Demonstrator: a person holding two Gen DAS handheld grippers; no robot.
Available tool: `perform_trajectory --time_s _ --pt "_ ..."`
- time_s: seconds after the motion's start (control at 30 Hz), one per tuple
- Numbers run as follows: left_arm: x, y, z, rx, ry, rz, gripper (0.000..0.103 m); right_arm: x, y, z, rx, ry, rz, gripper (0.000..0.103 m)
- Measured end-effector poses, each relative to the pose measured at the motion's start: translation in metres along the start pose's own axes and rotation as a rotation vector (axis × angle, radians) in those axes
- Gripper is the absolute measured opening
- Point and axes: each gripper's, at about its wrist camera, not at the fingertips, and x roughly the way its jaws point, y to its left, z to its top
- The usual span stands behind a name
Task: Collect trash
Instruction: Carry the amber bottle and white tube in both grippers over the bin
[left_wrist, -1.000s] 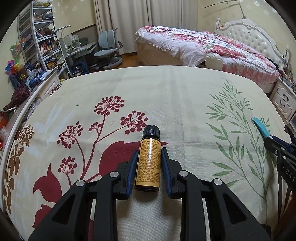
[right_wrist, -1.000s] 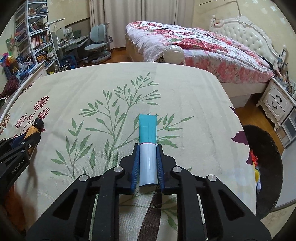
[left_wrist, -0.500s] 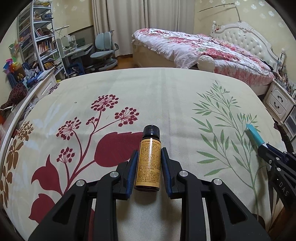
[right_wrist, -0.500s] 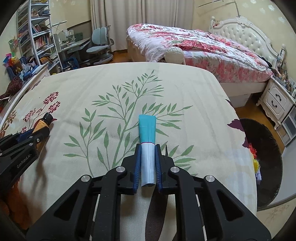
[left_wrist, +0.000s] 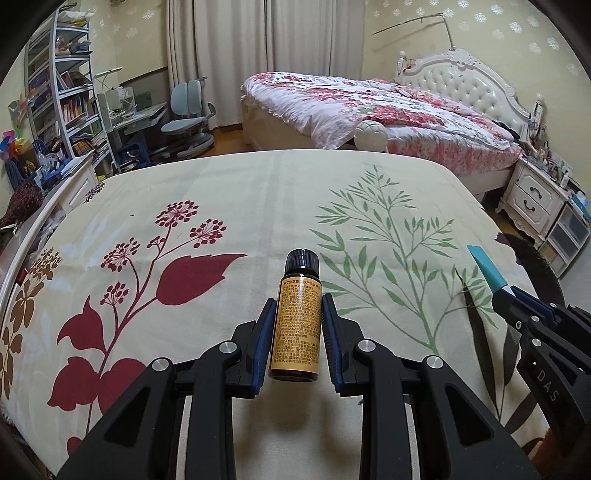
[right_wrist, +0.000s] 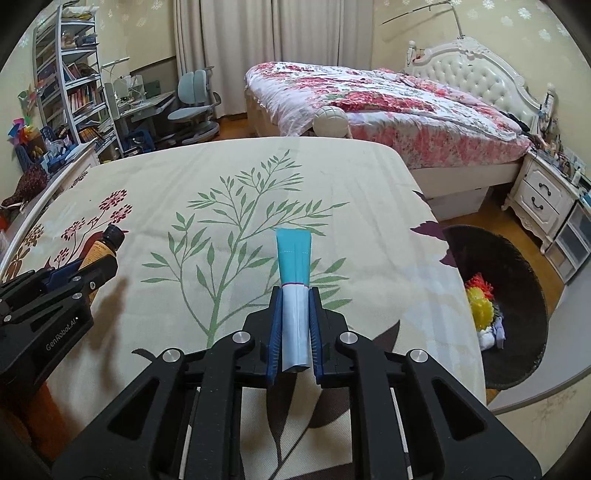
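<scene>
My left gripper (left_wrist: 298, 306) is shut on a small brown bottle (left_wrist: 298, 317) with an orange label and black cap, held above the floral cloth of the table (left_wrist: 229, 192). My right gripper (right_wrist: 294, 295) is shut on a teal and white tube (right_wrist: 294, 280), also above the cloth. The tube's teal end (left_wrist: 485, 267) and the right gripper (left_wrist: 511, 295) show at the right of the left wrist view. The bottle (right_wrist: 101, 245) and the left gripper (right_wrist: 79, 271) show at the left of the right wrist view. A dark round bin (right_wrist: 513, 306) with colourful scraps stands on the floor right of the table.
A bed with a floral quilt (right_wrist: 388, 99) lies beyond the table. A white nightstand (right_wrist: 543, 199) stands at the right. A bookshelf (left_wrist: 62, 96), desk and grey chair (left_wrist: 188, 118) stand at the back left. The table's right edge (right_wrist: 454, 266) drops off next to the bin.
Both grippers have risen and drawn back a little with their loads; more of the far room and the bin comes into view. Both grips stay the same.
</scene>
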Motion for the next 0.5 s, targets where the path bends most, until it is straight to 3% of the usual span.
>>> perform_trajectory --time_s 0.5 --pt "-0.024 -0.071 0.001 0.09 -0.06 -0.137 0.027 -0.048 -0.059 -0.015 0.087 -0.084 -0.098 0.014"
